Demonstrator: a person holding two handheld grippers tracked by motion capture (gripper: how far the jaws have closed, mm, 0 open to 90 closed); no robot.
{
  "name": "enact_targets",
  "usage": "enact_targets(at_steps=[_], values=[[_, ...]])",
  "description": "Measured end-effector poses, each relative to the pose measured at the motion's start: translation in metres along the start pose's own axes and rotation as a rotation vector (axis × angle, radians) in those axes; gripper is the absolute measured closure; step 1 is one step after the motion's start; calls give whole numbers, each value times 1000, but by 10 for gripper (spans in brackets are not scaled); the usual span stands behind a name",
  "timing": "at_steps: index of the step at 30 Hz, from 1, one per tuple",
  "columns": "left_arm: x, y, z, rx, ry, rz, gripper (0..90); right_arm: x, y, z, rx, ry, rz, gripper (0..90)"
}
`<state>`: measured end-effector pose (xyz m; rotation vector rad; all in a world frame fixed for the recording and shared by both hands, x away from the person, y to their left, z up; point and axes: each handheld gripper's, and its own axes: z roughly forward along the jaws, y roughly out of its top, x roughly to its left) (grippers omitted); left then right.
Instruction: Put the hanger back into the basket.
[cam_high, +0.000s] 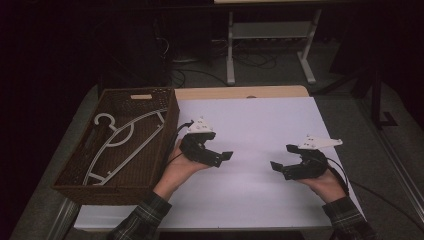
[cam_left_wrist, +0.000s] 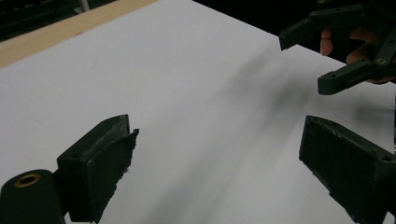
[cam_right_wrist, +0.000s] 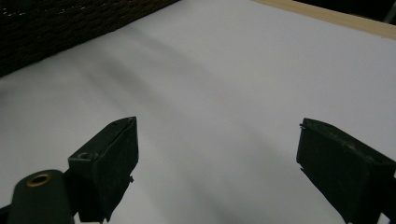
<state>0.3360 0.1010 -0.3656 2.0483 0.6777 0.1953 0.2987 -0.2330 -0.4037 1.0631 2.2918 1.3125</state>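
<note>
Both grippers hover over a white table top (cam_high: 260, 125). My left gripper (cam_high: 225, 157) is held just right of a brown wicker basket (cam_high: 167, 125) and points right, open with nothing between its jaws. My right gripper (cam_high: 281, 156) faces it from the right and points left, also open and empty. A white clothes hanger (cam_high: 125, 142) lies inside the basket. In the left gripper view my own gripper (cam_left_wrist: 219, 163) frames bare white surface, and the right gripper (cam_left_wrist: 302, 64) shows at the top right. In the right gripper view, that gripper (cam_right_wrist: 217, 163) stands wide over the white surface.
The basket's woven wall (cam_right_wrist: 56, 28) runs along the top left of the right gripper view. A wooden table edge (cam_high: 240, 92) borders the far side of the white top. Beyond it stand a desk frame (cam_high: 270, 45) and cables on the floor. Plaid sleeves enter from the bottom.
</note>
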Motion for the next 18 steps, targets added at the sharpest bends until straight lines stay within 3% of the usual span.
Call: enact_targets(at_steps=[10, 18], values=[[0, -23, 14, -6, 13, 9, 87, 3, 0, 0, 2, 19, -12, 113], [5, -29, 11, -11, 21, 1, 87, 4, 0, 0, -2, 26, -21, 105]])
